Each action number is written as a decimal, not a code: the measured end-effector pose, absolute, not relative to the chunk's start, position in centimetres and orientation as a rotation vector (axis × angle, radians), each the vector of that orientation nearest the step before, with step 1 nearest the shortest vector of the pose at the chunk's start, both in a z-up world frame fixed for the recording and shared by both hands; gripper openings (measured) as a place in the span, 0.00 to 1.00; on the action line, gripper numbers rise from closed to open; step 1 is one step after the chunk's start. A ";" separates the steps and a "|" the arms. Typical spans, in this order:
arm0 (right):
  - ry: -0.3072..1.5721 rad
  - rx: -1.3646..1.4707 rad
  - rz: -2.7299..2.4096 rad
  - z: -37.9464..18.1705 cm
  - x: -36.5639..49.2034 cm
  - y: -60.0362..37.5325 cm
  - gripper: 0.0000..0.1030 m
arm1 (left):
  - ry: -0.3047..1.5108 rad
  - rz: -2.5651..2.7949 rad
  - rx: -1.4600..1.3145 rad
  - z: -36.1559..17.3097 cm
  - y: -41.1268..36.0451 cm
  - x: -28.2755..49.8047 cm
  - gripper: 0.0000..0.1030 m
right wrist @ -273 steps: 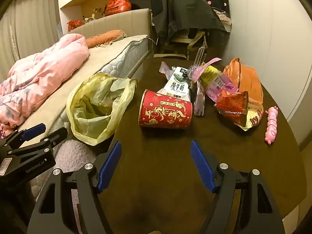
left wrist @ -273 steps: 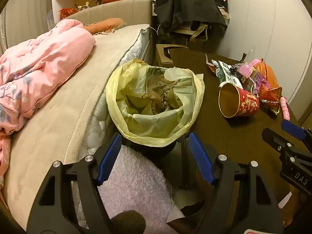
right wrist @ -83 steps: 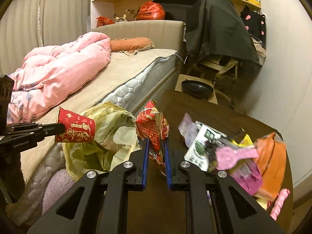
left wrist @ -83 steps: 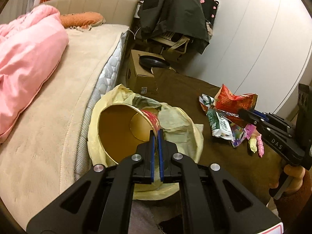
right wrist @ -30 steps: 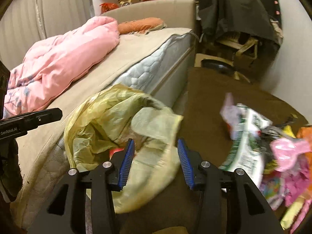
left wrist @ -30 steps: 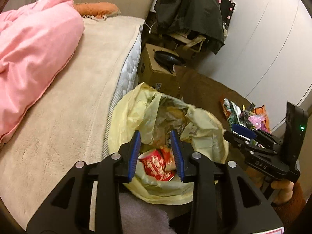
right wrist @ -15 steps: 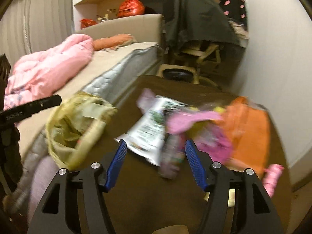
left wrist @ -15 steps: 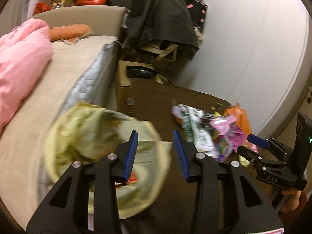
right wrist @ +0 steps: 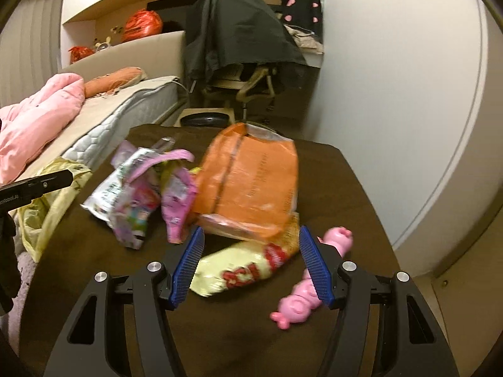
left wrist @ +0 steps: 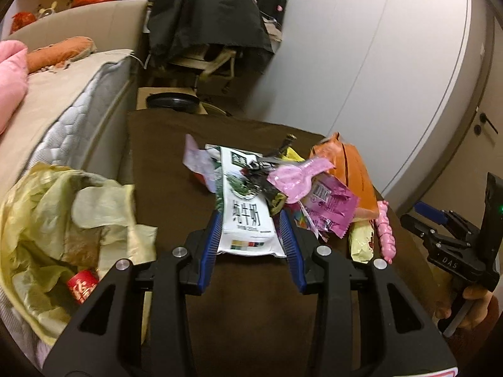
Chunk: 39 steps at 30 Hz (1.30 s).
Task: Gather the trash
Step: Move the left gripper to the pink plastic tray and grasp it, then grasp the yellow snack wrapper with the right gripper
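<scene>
Straddling a milk carton (left wrist: 248, 220) with left gripper (left wrist: 250, 238), jaws apart, just widened. Hovering right gripper (right wrist: 251, 264), jaws just opened, over yellow wrapper (right wrist: 245, 267). Likely light, crinkly, slippery; pinching flat edges.

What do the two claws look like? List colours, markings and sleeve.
Left claw: black skeletal frame, triangular cutouts, silver bolts, ribbed blue pads. Right claw: the same build; in the left view its body reads "DAS" and shows a green light. Reddish-brown sleeve on that hand.

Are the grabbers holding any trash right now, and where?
No, neither holds anything. The left gripper is open around the milk carton, and the right gripper is open over the yellow snack bag.
</scene>
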State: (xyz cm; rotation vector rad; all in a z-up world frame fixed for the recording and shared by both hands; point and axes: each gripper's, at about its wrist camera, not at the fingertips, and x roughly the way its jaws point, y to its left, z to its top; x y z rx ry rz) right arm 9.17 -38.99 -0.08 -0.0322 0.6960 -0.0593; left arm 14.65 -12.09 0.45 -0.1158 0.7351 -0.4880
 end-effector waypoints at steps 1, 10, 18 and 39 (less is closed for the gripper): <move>0.702 -0.020 -0.061 -0.4 9.1 -39.4 0.57 | 0.737 -0.490 -0.112 0.3 -12.4 14.9 0.36; 0.743 -0.007 -0.060 -2.5 9.2 -40.1 0.57 | 0.686 -0.566 -0.039 1.4 -16.3 19.4 0.37; 0.775 0.046 -0.058 -3.4 8.5 -40.7 0.57 | 0.807 -0.627 0.020 -1.1 -19.7 22.2 0.37; 0.815 0.214 -0.097 -4.9 11.8 -42.1 0.57 | 0.899 -0.564 -0.080 -1.9 -14.7 13.0 0.36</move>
